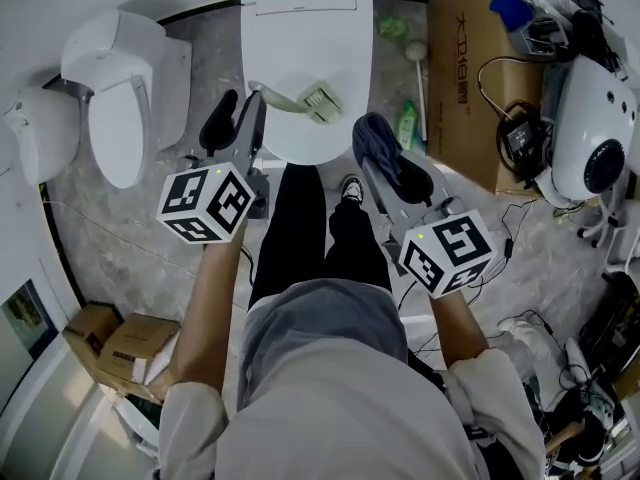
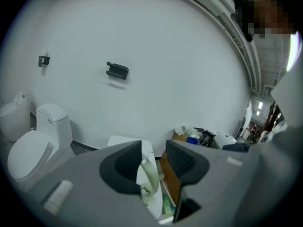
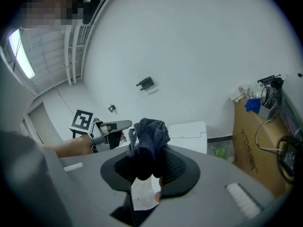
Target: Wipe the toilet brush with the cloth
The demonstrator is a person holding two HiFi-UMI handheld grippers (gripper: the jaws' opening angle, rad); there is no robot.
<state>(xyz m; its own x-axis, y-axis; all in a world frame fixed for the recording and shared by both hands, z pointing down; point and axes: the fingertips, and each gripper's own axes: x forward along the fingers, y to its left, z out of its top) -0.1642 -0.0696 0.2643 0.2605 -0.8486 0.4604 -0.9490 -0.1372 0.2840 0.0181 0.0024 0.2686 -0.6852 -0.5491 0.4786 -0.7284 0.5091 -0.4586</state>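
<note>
The pale toilet brush (image 1: 300, 100) hangs over the closed lid of the white toilet (image 1: 305, 28). My left gripper (image 1: 243, 105) is shut on its handle, with the bristle head pointing right. In the left gripper view the handle (image 2: 149, 173) runs down between the jaws of that gripper (image 2: 154, 161). My right gripper (image 1: 390, 158) is shut on a dark blue cloth (image 1: 373, 136), a short way right of the brush head and apart from it. The cloth (image 3: 149, 134) bunches up above the right gripper (image 3: 149, 167).
A second toilet (image 1: 120, 98) stands at the left. A green bottle (image 1: 407, 125) and a large cardboard box (image 1: 470, 68) lie right of the toilet. A white machine (image 1: 595, 138) and cables fill the right side. Small cartons (image 1: 130, 353) sit lower left.
</note>
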